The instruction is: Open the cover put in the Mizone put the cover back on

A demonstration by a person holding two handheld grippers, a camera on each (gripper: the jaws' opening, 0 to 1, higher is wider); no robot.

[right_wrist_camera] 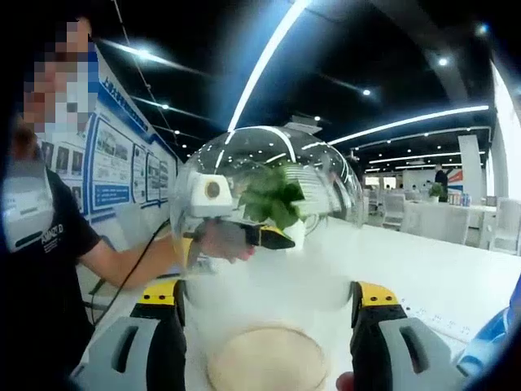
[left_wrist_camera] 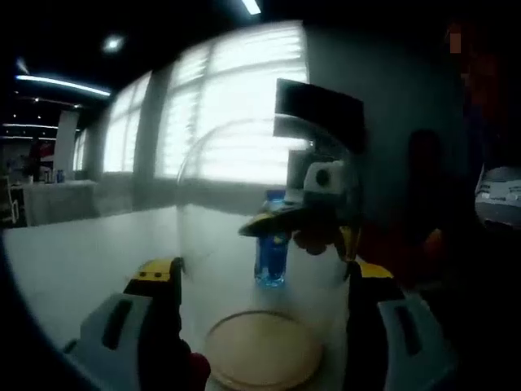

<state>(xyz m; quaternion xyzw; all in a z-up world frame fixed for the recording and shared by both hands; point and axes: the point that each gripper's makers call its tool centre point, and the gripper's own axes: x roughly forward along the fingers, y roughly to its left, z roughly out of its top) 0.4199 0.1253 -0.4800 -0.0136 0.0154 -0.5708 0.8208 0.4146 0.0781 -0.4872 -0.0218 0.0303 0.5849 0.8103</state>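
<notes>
**A:** What does the left gripper view show?

**B:** A clear glass dome cover (left_wrist_camera: pixel 269 220) fills the centre of the frame, raised above a round wooden base (left_wrist_camera: pixel 262 350) at the bottom centre; the left gripper (left_wrist_camera: pixel 264 326) has its yellow-tipped jaws either side of the dome's lower rim, apparently clamped on it. Through the glass, at centre, a blue Mizone bottle (left_wrist_camera: pixel 271 248) stands on the white table (left_wrist_camera: pixel 73 261); the right gripper (left_wrist_camera: pixel 317 216) shows just above it, too blurred through the glass to tell if it holds the bottle. Bright windows sit in the upper half.

**A:** And the right gripper view?

**B:** The same dome (right_wrist_camera: pixel 269 220) at centre, the base (right_wrist_camera: pixel 267 358) below it; the right gripper's jaws stand wide, apart from the glass, holding nothing I can see. The left gripper (right_wrist_camera: pixel 236 232) appears through the glass, centre left; a person stands at the left edge; a green plant (right_wrist_camera: pixel 273 195) sits behind.

**A:** Which step?

**B:** I judge the cover is lifted; next the bottle goes onto the base, keeping clear of the dome's rim; the table to the right offers open room.
</notes>
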